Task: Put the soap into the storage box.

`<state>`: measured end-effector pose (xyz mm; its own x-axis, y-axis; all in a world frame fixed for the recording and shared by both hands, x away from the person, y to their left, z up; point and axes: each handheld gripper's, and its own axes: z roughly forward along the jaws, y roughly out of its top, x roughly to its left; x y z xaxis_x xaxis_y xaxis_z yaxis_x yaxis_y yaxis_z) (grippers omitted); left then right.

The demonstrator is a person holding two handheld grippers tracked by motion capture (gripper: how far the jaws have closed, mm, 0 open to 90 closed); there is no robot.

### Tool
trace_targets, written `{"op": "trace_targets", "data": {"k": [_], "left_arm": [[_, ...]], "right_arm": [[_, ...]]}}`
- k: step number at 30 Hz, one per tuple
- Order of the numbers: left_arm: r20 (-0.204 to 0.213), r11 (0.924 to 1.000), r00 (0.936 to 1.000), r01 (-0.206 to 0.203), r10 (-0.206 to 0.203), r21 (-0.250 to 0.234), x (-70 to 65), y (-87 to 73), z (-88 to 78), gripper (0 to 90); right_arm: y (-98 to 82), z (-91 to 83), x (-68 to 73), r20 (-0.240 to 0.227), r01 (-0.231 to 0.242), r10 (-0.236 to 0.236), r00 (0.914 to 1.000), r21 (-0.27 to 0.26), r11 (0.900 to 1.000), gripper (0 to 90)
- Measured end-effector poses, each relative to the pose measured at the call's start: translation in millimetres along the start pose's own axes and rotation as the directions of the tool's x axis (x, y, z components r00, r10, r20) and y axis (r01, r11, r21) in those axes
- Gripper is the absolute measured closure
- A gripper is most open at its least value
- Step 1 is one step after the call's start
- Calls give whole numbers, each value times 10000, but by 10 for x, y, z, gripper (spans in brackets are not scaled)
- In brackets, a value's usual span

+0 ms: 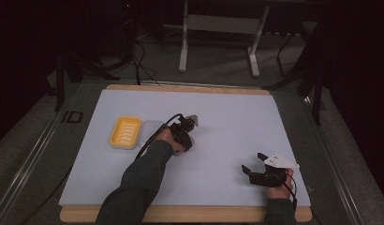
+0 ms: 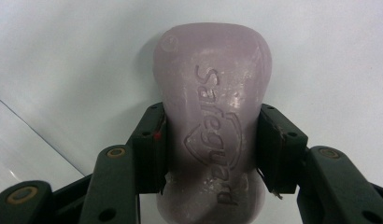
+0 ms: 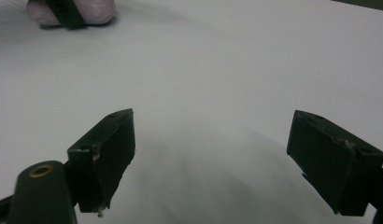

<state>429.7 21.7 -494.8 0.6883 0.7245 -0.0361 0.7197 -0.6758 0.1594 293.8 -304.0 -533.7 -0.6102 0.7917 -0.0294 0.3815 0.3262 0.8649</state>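
1. Your left gripper [image 2: 210, 149] is clenching the soap bar [image 2: 212, 93] on the mat, right of the yellow soap dish [image 1: 125, 132]; its near end is cut off.
2. Your right gripper [image 3: 213, 158] is resting with jaws spread, farther right.

Yellow ridged soap dish [image 1: 125, 132], pale blue mat [image 1: 227, 122], wooden table edge [image 1: 190, 87]

Left tool [image 1: 186, 127] near mat [image 1: 227, 112] centre, just right of yellow dish [image 1: 125, 132]; right tool [image 1: 254, 165] near front-right corner, jaws spread.
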Motion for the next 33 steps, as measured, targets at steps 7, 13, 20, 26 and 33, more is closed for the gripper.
{"op": "trace_targets", "data": {"k": [7, 13, 20, 26, 33], "left_arm": [[88, 9999, 10000, 24, -23, -134, 1, -8, -72, 501], [140, 9996, 9997, 191, -188, -214, 41, -17, -114, 501], [82, 9993, 9996, 277, -275, -255, 100, -47, -210, 501], [52, 9982, 9988, 482, -481, -351, 149, -78, -290, 501], [42, 9970, 9979, 647, -646, -425, 166, -102, -335, 501]], "right_arm": [[-1, -1, 1, 6, 22, -22, 10000, -11, 10000, 151], [-1, -2, -2, 21, -18, 18, 10000, -21, 10000, 150], [5, 14, 6, 85, 30, -31, 10000, 130, 9999, 151], [0, 4, 1, 76, -10, 10, 10000, 19, 10000, 151], [-1, -1, 5, 77, 25, -25, 10000, -6, 10000, 151]]}}
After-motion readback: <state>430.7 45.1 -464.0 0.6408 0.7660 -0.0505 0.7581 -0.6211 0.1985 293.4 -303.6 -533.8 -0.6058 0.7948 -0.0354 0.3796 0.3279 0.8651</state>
